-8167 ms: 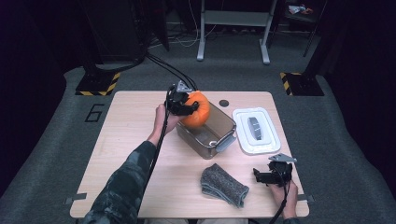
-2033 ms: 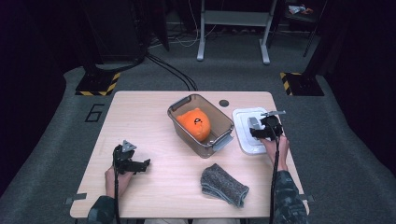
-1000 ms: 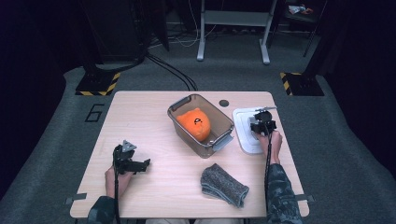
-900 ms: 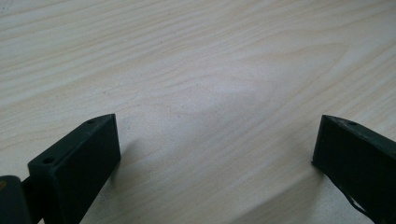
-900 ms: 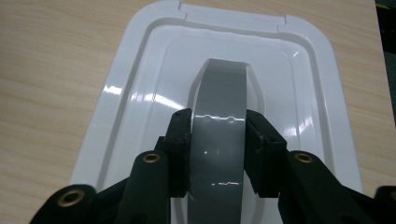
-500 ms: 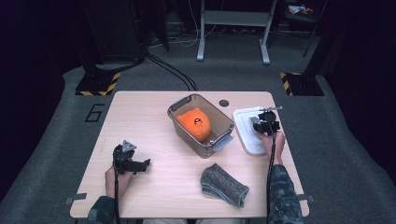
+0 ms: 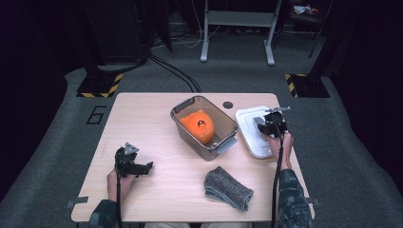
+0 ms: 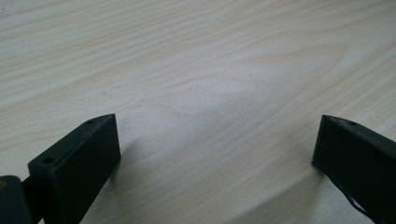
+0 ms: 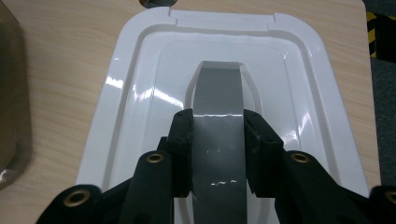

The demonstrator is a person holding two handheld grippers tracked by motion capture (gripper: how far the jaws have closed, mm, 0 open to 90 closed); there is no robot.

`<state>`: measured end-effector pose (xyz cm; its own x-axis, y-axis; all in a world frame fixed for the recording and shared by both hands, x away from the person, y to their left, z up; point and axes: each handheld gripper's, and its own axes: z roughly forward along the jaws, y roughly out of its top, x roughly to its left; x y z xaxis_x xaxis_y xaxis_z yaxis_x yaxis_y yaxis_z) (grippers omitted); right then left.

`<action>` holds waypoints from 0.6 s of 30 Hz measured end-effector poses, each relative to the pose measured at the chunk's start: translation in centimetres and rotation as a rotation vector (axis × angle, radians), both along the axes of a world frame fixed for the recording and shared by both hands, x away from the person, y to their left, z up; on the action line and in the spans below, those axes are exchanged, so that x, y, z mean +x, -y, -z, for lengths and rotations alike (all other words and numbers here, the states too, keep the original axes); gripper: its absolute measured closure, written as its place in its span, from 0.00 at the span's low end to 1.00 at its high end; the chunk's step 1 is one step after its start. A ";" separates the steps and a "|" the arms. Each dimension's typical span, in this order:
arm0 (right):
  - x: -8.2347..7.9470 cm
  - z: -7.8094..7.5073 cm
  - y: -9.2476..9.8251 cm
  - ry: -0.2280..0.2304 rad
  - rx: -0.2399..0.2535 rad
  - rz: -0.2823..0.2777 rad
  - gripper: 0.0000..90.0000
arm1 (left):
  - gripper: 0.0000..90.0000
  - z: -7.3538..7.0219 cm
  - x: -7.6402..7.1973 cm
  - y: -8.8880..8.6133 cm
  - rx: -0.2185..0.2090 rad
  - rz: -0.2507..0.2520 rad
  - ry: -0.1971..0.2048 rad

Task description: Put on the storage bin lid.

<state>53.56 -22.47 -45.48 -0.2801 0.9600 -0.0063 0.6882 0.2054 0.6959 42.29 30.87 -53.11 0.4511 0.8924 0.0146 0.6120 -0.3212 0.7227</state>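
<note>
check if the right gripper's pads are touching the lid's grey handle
Touching. The right gripper view shows the right gripper with both pads pressed against the grey handle of the white lid.

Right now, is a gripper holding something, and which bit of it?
The right gripper holds the white lid by its grey handle, jaws clamped on both sides. The left gripper holds nothing.

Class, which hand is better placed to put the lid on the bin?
Right: its gripper already clamps the lid's grey handle, beside the bin. The left gripper rests open, far off.
</note>
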 end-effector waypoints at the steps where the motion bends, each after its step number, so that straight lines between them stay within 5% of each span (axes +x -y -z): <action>1: 0.0 -0.1 0.0 -0.001 -0.004 -0.004 0.74 | 0.00 0.0 0.0 0.0 0.001 0.001 0.000; 10: -0.3 -1.6 0.7 0.009 -0.012 -0.023 0.74 | 0.00 0.0 0.0 0.0 0.005 0.005 0.000; 18: -0.5 -4.5 0.7 0.041 -0.013 -0.040 0.74 | 0.00 0.0 0.0 0.0 0.006 0.004 0.000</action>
<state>53.03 -23.22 -40.95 -0.3174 0.9478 -0.0310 0.6505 0.2414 0.7201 42.30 30.88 -53.09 0.4550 0.8903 0.0200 0.6107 -0.3283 0.7206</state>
